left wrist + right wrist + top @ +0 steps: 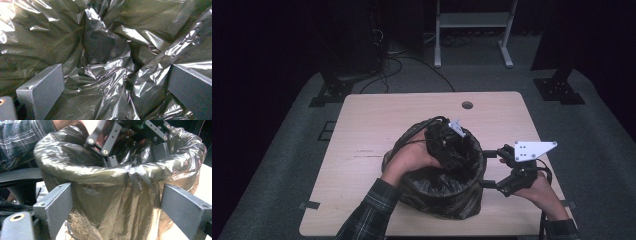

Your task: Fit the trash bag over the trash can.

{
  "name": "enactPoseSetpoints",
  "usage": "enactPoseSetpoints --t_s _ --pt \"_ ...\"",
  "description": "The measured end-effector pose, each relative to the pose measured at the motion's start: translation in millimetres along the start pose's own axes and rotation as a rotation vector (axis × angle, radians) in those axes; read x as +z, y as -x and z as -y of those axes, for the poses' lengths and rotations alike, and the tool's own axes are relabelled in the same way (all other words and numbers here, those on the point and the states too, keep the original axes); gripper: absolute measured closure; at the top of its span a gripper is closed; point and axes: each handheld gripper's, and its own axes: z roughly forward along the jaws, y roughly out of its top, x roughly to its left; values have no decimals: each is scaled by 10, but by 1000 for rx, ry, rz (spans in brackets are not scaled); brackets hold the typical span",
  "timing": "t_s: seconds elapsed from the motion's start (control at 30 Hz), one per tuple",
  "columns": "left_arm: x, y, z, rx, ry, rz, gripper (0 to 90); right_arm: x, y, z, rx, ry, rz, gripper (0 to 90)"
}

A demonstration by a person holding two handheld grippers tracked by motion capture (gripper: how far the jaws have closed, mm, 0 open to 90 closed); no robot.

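Lining the bin with the crinkled black plastic bag (447,187) is mostly done — left tool (112,82) spread inside, right tool (490,169) unclenched beside it — smoothing remains.

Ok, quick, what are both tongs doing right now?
Left tongs: open, down inside the black bin liner, gripping nothing.
Right tongs: open beside the liner's rim, empty.

Overhead view; claw views near bag (447,185)
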Motion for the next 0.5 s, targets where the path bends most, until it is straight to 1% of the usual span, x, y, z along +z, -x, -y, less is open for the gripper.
enactPoseSetpoints --t_s 0.07,0.17,0.27,0.3,0.33,0.43,0.5 --pt "-5 -8 3 -6 1 -2 0 -4 3 1 2 2 2 97" --pt "-62 66 -2 13 -3 7 0 -8 -1 -1 -2 4 3 97" --pt "-127 183 -4 43 -35 -1 0 -13 -4 -2 -2 6 3 97" --pt "-138 208 1 47 -43 3 0 -14 -5 -2 -3 5 5 97" --pt "-142 225 8 46 -47 7 0 -14 -7 -1 -3 5 5 97" --pt "-129 268 32 53 -88 9 0 -10 -16 3 -1 6 5 97" --pt "-107 272 43 58 -96 15 0 -5 -15 9 0 6 4 97"
